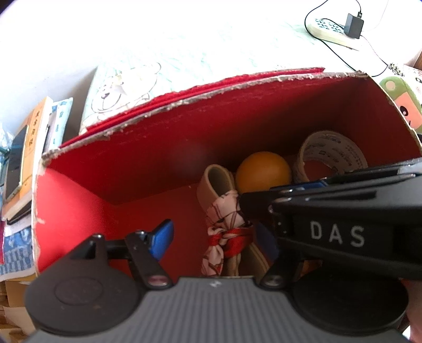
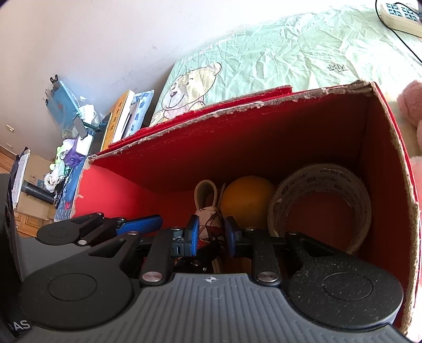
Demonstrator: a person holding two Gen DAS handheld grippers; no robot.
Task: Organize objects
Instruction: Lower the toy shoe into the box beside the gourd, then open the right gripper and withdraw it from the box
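An open red cardboard box (image 1: 79,211) (image 2: 263,147) stands on a bed. Inside it lie an orange ball (image 1: 263,171) (image 2: 248,200), a roll of printed tape (image 1: 332,153) (image 2: 321,200) and a cloth bundle (image 1: 224,211) (image 2: 208,221), a beige loop wrapped in patterned fabric and tied with red ribbon. My right gripper (image 2: 212,233) (image 1: 245,205) reaches in from the right and is shut on the bundle's patterned fabric. My left gripper (image 1: 213,240) hangs open over the box floor, its fingers straddling the bundle without touching it. Its right finger is partly hidden behind the right gripper.
The box rests on a pale green bedspread with a bear print (image 2: 184,87). A power strip with a black adapter (image 1: 350,25) lies at the far right. Books (image 1: 26,147) and clutter are stacked left of the box. A pink plush thing (image 2: 411,105) sits to the right.
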